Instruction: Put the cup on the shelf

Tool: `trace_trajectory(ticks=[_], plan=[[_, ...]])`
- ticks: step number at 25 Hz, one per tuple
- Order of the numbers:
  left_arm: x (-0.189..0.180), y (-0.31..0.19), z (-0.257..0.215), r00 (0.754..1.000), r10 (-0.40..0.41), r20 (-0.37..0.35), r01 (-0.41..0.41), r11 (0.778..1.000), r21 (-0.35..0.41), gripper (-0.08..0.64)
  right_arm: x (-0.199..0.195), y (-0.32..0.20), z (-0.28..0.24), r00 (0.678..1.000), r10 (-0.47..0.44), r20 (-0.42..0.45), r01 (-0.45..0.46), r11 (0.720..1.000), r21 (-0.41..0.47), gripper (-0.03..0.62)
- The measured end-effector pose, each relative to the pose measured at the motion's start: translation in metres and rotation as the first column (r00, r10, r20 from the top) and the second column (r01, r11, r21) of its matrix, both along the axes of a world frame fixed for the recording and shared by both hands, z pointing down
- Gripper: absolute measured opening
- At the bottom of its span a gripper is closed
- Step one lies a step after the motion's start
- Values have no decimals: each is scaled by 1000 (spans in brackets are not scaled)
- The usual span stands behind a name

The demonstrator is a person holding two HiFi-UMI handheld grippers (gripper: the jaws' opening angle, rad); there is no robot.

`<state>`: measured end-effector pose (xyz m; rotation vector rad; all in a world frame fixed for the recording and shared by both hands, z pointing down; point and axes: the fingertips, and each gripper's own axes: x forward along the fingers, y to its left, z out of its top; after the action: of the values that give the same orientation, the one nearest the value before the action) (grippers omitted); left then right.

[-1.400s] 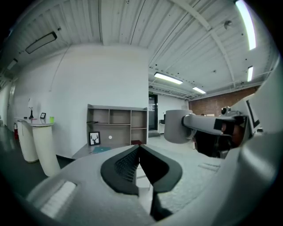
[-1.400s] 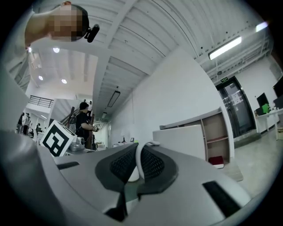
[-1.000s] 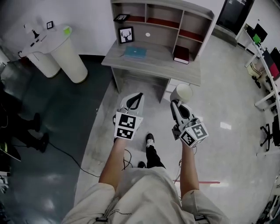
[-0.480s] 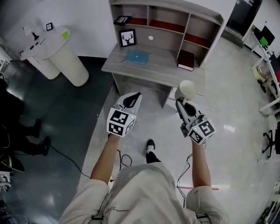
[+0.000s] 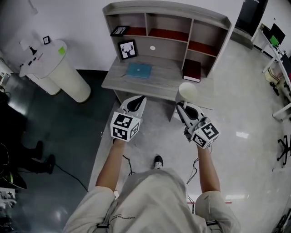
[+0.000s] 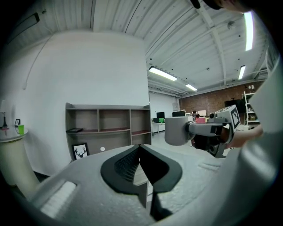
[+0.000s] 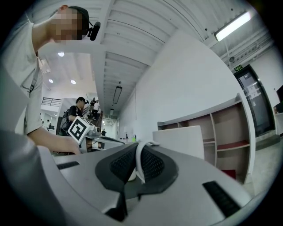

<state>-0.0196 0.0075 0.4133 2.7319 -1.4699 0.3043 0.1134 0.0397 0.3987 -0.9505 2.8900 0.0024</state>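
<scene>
i am carrying the pale round cup point(image 5: 188, 91), its handle point(image 7: 138, 163) pinched in my right claw point(image 5: 182, 106), now nearer the grey wooden shelf unit point(image 5: 168, 8) ahead, so placing looks close; my left claw point(image 5: 136, 101) is trailing, pressed together, empty.

Glossy grey floor point(image 5: 245, 104) — white wall point(image 5: 68, 13)

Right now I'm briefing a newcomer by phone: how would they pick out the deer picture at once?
Find the shelf-topped grey desk against the white wall. On its top, at the back left, stands the deer picture. It alone stands upright, a black antlered head on white in a black frame; the teal book and dark red book lie flat.
</scene>
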Motion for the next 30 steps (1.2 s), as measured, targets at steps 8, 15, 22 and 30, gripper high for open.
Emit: trace_trajectory(ticks=[8, 15, 22, 30], plan=[[13, -41, 2, 1000, 4, -9, -4, 1000, 19, 9, -12, -42, -8, 999, -39, -16, 39, 999, 32, 21], [2, -76, 15, 1000, 12, -17, -12, 1000, -7, 9, -32, -69, -11, 999, -38, -4, 38, 999, 19, 21], [-3, -129, 3, 995, 95, -18, -96, 995, -9, 9, -47, -111, -21, 1000, 7, 18, -7, 1000, 14, 21], [-31, -199, -5, 988, 151, -8, -151, 989, -6, 9, -78, -175, -29, 997, 71, 17, -72, 997, 15, 21]])
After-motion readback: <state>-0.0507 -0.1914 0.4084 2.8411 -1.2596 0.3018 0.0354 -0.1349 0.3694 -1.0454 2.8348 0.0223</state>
